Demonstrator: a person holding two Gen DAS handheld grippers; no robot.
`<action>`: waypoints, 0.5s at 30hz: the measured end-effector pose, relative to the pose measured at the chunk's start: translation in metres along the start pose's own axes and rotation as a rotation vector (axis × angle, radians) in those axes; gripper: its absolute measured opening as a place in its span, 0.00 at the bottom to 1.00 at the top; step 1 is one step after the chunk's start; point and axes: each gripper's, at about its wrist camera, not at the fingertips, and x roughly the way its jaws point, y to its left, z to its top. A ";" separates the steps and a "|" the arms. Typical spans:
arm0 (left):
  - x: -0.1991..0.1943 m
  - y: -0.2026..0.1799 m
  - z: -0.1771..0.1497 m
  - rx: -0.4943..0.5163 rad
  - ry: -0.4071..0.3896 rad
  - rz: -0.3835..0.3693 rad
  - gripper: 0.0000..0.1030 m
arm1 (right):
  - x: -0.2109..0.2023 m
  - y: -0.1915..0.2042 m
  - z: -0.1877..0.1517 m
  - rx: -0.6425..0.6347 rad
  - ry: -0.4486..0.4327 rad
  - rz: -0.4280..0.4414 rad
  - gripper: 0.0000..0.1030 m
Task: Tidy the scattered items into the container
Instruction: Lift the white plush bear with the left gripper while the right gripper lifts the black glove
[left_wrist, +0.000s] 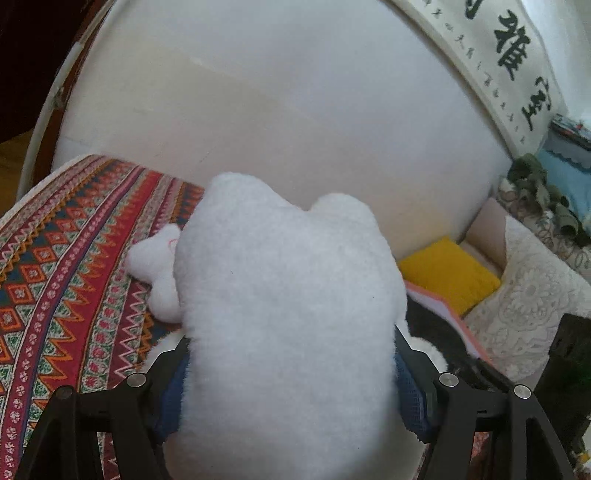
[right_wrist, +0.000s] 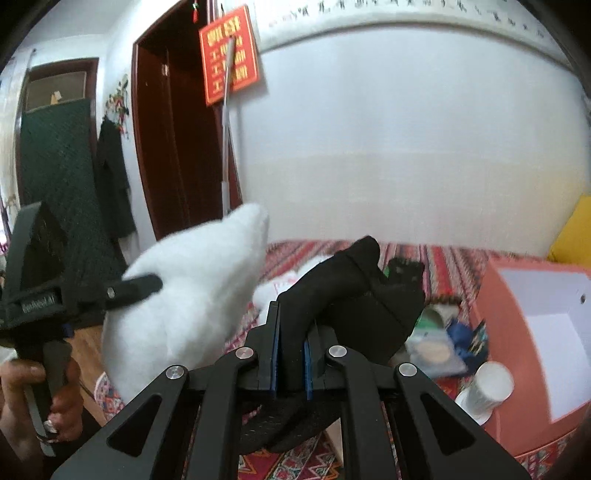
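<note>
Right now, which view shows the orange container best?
The right wrist view: the orange container sits at the right with its white inside visible. The left wrist view shows only a thin orange edge past the white plush toy in the left hand-held gripper.

Red sign (right_wrist: 229, 55) beside dark doorway (right_wrist: 177, 140); calligraphy scroll (left_wrist: 506, 70) above yellow cushion (left_wrist: 448, 273)

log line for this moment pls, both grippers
left gripper: shut on white plush | right gripper: shut on black cloth | both lifted over bed | box: right
</note>
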 end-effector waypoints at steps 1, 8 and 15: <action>-0.001 -0.004 0.001 0.004 -0.004 -0.005 0.74 | -0.006 0.000 0.005 -0.002 -0.017 -0.003 0.09; -0.011 -0.045 0.013 0.043 -0.040 -0.047 0.74 | -0.058 -0.016 0.047 0.041 -0.150 -0.028 0.09; -0.005 -0.090 0.024 0.102 -0.031 -0.091 0.74 | -0.115 -0.037 0.081 0.051 -0.278 -0.092 0.09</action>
